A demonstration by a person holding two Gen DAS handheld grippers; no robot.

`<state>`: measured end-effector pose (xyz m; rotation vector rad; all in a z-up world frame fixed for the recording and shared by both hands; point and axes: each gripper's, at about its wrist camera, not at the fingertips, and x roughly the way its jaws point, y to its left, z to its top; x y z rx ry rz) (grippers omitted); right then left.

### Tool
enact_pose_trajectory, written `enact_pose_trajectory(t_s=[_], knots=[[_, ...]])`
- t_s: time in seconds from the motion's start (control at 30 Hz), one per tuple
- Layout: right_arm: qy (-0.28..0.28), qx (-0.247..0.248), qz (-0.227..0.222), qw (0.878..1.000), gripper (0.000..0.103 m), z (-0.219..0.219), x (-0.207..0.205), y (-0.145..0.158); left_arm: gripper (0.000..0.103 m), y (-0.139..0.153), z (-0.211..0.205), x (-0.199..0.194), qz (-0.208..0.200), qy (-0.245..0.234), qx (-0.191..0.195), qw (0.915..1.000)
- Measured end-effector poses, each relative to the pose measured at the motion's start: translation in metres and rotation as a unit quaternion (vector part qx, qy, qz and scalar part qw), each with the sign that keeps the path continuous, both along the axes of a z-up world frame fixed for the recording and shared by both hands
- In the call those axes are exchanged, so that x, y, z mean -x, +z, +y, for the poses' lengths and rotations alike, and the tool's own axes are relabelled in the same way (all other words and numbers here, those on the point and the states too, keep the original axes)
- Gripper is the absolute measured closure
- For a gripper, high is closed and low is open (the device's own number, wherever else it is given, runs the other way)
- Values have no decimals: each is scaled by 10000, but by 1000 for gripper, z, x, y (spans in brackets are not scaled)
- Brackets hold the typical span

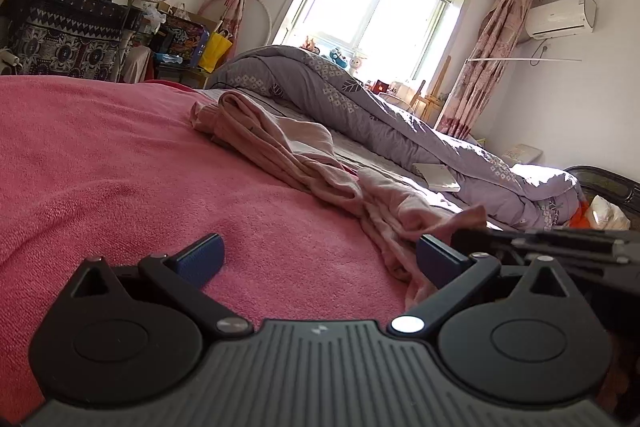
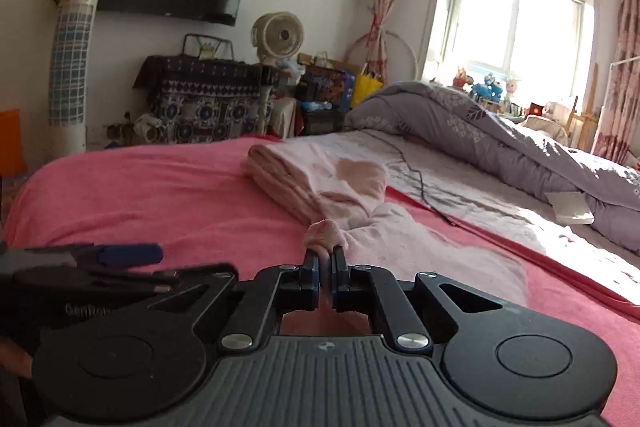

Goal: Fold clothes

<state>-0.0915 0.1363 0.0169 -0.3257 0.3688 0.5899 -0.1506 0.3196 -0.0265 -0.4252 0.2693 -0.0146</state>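
We see a bed under a pink blanket (image 1: 100,163), with a grey quilt (image 1: 360,107) bunched well beyond both tongs. The pale pink garment (image 2: 320,179) lies on the blanket ahead of our right tongs (image 2: 328,259), its far end partly folded into a layered stack, the near part rumpled and trailing toward us. Our right tongs are closed tight on a bunched corner of it. Our left tongs (image 1: 320,259) are spread wide, holding nothing, the garment's edge just beside the right-side finger.
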Motion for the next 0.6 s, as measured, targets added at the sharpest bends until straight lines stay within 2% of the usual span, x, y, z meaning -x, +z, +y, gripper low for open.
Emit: enact_pose_trajectory(t_s=[0.1, 0.2, 0.3, 0.33, 0.37, 0.4, 0.47, 0.5, 0.53, 0.6], knots=[[-54, 376, 227, 9990, 95, 7, -1, -30, 0, -1, 1, 1, -5, -17, -14, 10000], [84, 537, -88, 9985, 90, 11, 15, -33, 0, -1, 1, 0, -4, -15, -37, 10000], [456, 480, 6, 9978, 78, 3, 24, -25, 0, -1, 0, 0, -2, -10, -58, 10000], [598, 441, 63, 9972, 66, -1, 27, -22, 0, -1, 0, 1, -6, -11, -59, 10000], [758, 353, 159, 9964, 42, -6, 30, -19, 0, -1, 0, 1, -10, -11, -59, 10000], [959, 147, 344, 9947, 36, -18, 34, -15, 0, -1, 0, 2, -18, -1, -59, 10000], [1297, -238, 643, 9892, 34, -39, 41, -7, 0, -1, -2, 3, -18, 14, -76, 10000], [1290, -351, 594, 9892, 34, -50, 45, -1, 0, 3, -10, -2, 1, -52, -167, 9998], [1219, -439, 494, 9903, 34, -60, 49, 4, 0, 6, -18, -6, 21, -118, -258, 9996], [535, -463, 42, 9975, 34, -79, 46, 14, 0, 14, -33, -15, 60, -250, -440, 9987]])
